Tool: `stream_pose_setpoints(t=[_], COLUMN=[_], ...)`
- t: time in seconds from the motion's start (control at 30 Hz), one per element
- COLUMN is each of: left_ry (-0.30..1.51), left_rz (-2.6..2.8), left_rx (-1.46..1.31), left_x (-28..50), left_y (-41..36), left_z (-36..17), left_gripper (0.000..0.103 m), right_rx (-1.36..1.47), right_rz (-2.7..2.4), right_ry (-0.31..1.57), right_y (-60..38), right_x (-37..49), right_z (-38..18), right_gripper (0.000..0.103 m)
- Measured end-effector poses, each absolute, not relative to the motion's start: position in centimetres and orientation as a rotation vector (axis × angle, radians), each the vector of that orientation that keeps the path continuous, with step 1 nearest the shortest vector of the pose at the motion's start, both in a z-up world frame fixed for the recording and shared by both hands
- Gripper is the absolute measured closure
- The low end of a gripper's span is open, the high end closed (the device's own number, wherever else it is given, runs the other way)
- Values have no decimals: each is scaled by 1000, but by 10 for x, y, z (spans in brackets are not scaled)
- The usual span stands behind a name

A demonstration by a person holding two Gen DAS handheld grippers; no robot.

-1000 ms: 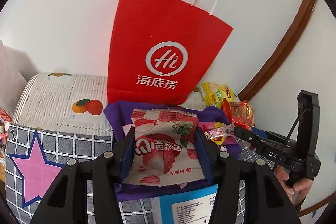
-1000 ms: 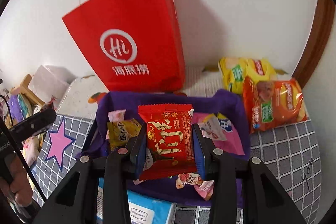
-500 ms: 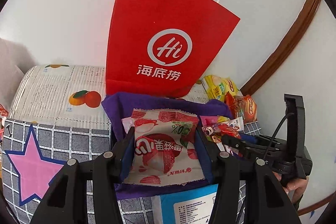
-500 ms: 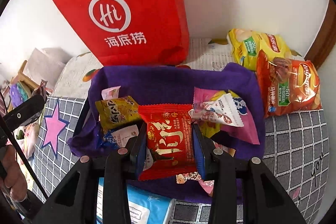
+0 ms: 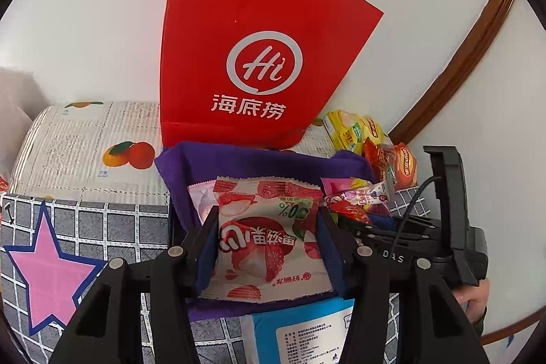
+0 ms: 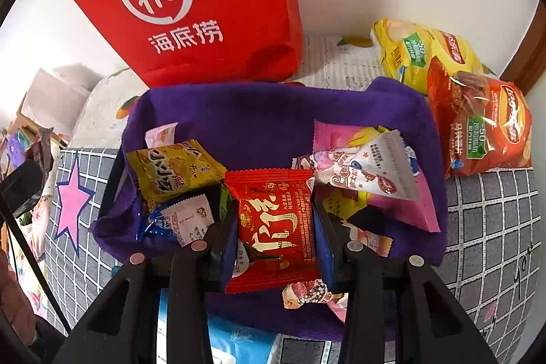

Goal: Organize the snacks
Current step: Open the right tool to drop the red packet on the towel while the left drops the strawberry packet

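My right gripper [image 6: 275, 224], jaws clamping the red packet [image 6: 273, 227], is descending into the purple bin [image 6: 273, 111]; my left gripper [image 5: 268, 234] is clamping the strawberry packet [image 5: 269, 237], awaiting release.

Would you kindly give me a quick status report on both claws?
Left claw shut on strawberry packet. Right claw shut on red packet, over purple bin. Loose snacks crowd the bin.

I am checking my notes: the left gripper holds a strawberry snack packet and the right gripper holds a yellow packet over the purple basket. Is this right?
Not quite. In the right wrist view, the right gripper holds a red packet, not a yellow one, over the purple basket. The left gripper does hold the strawberry snack packet.
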State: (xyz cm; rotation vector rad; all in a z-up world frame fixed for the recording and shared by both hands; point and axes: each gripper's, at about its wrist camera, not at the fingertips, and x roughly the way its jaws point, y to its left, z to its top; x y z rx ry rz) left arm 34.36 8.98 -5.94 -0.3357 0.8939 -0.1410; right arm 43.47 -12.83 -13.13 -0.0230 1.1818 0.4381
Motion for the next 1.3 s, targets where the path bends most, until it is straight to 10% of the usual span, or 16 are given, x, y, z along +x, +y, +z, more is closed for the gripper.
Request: stream_pose_setpoints(t=[1.3], left_ry=[1139], left_rz=[-151], left_rx=[-297], left_x=[374], left_y=[45], left_z=[-134], left_gripper=[51], right_rx=[73], right_rz=[449], right_ry=[992], right_y=[-175], right_x=[413], right_z=[-58], right_gripper=[47])
